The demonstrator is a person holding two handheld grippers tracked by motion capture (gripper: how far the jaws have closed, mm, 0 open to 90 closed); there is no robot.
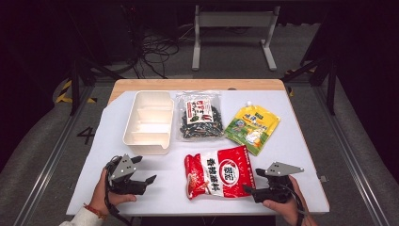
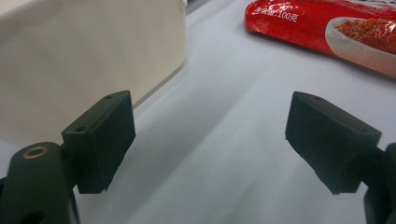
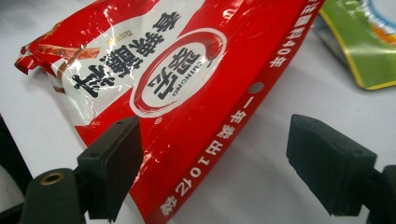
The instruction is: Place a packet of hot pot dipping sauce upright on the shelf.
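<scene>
My right gripper (image 1: 251,181) has its jaws apart around the red packet's (image 1: 219,172) right edge, near-centre on the counter (image 1: 301,141); my left gripper (image 1: 144,169) waits, jaws apart; the slick seam could slip out if I pinch too shallowly.

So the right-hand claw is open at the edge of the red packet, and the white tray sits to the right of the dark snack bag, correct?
Not quite. The white tray sits to the left of the dark snack bag, as the high view shows. The rest holds: the right gripper is open at the edge of the red packet, seen in the right gripper view.
</scene>
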